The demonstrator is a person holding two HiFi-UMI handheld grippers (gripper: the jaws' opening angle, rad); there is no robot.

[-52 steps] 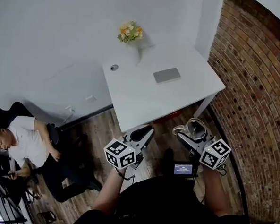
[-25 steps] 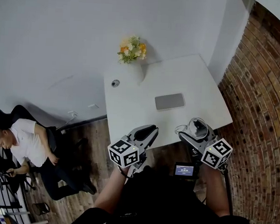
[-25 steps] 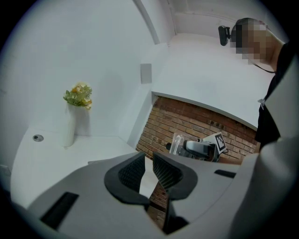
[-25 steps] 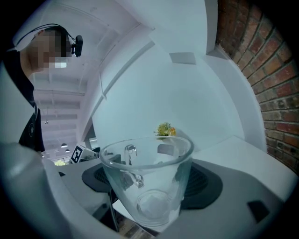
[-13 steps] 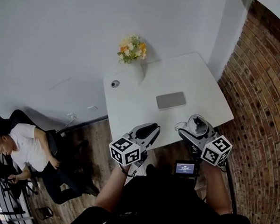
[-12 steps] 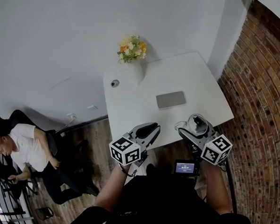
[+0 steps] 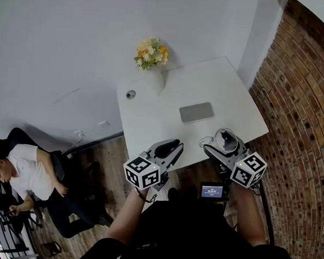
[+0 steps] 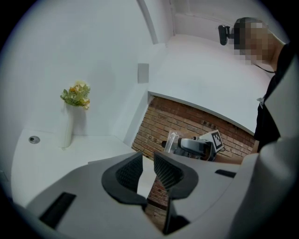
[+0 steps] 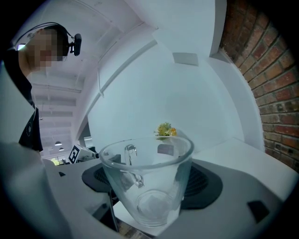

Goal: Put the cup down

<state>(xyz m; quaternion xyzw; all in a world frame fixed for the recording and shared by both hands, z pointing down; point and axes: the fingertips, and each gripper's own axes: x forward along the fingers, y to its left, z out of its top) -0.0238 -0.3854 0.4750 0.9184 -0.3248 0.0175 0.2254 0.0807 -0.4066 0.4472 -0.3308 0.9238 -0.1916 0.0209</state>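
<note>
Our right gripper (image 7: pixel 225 143) clamps the clear glass cup (image 9: pixel 147 184) by its walls, upright, at the white table's (image 7: pixel 162 118) near edge, right of the frame's centre. Our left gripper (image 7: pixel 173 145) has its jaws barely parted on nothing. If we release this near the edge, the cup could tip off and shatter.

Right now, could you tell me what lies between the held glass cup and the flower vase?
A flat grey rectangle lies on the white table between the glass cup and the flower vase; the head view shows it.
</note>
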